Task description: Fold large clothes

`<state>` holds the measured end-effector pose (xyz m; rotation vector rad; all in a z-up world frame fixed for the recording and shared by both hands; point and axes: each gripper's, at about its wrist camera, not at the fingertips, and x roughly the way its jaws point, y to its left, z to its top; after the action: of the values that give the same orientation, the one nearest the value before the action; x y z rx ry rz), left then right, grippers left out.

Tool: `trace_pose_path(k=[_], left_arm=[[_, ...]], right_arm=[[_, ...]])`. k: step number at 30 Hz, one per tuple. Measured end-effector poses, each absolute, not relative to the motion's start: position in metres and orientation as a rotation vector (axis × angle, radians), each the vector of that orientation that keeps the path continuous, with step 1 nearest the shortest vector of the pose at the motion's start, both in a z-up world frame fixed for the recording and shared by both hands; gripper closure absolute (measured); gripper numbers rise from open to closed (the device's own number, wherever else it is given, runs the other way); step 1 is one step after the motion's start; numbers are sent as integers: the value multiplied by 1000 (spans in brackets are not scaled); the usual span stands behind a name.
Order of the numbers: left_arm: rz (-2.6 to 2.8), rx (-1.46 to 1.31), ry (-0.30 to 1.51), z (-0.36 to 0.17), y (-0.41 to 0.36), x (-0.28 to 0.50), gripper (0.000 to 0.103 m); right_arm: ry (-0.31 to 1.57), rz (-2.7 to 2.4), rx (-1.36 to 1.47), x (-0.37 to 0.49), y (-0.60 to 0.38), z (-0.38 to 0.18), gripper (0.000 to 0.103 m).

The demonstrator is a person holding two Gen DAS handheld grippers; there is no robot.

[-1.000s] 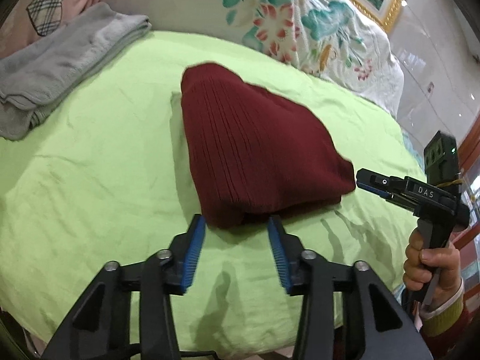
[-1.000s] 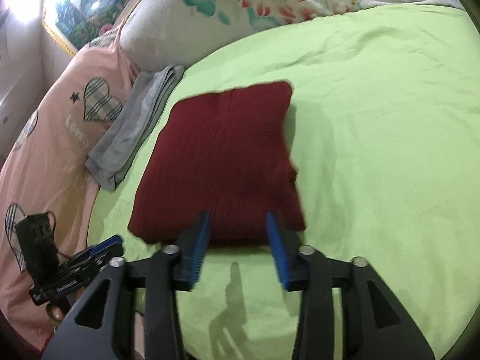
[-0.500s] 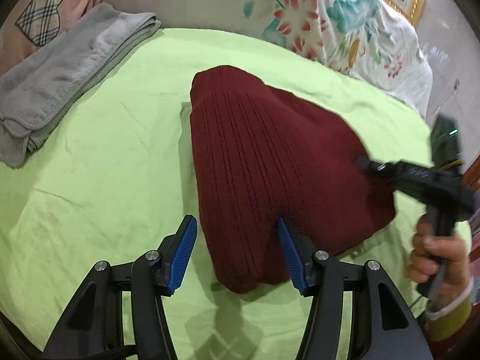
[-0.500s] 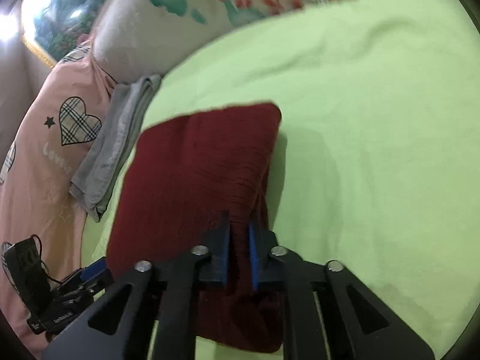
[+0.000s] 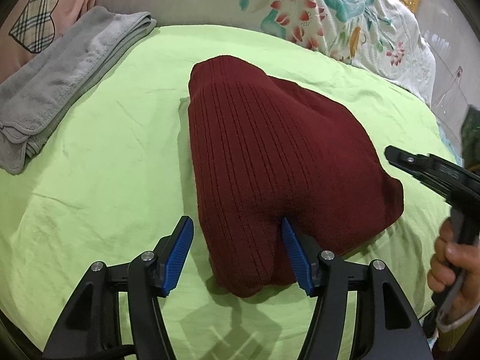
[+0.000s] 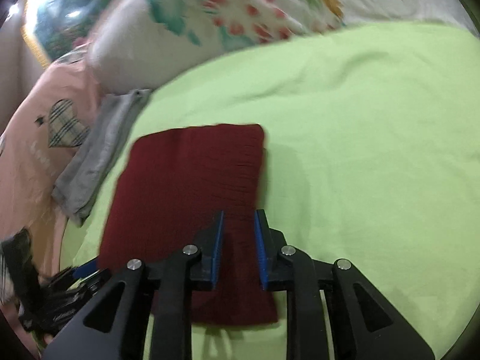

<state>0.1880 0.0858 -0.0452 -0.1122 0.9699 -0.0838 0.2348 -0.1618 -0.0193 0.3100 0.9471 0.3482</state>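
Lying folded on the green bedsheet (image 5: 90, 180), soft, thick maroon ribbed sweater (image 5: 270, 156), likely best pinched at near corners; left gripper (image 5: 237, 252) spread wide, right gripper (image 6: 238, 250) part-open astride its edge.

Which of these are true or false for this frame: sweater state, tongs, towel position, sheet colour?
1. The maroon sweater lies folded on the green sheet. True.
2. The left tongs are shut. False: they stand open, the sweater's near corner between the pads.
3. A grey towel lies folded to the left of the sweater. True.
4. The right tongs are over bare sheet. False: they are over the sweater's near edge, jaws slightly apart.
5. The sheet is blue. False: green.
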Motion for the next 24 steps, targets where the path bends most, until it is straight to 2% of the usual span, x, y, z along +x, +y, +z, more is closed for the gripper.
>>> trace_pose_path(k=[6,15,24], left_arm=[[-77,-103,969,-47,85,188,35],[-53,-101,967,-46,88,185,33],[-38,-98,963,-43,89,167,33]], right_arm=[[1048,370,223,236,-140,-56,79],[1060,371,299,231,-153,-46,77],[1035,406,317,200,-156,-29,59]])
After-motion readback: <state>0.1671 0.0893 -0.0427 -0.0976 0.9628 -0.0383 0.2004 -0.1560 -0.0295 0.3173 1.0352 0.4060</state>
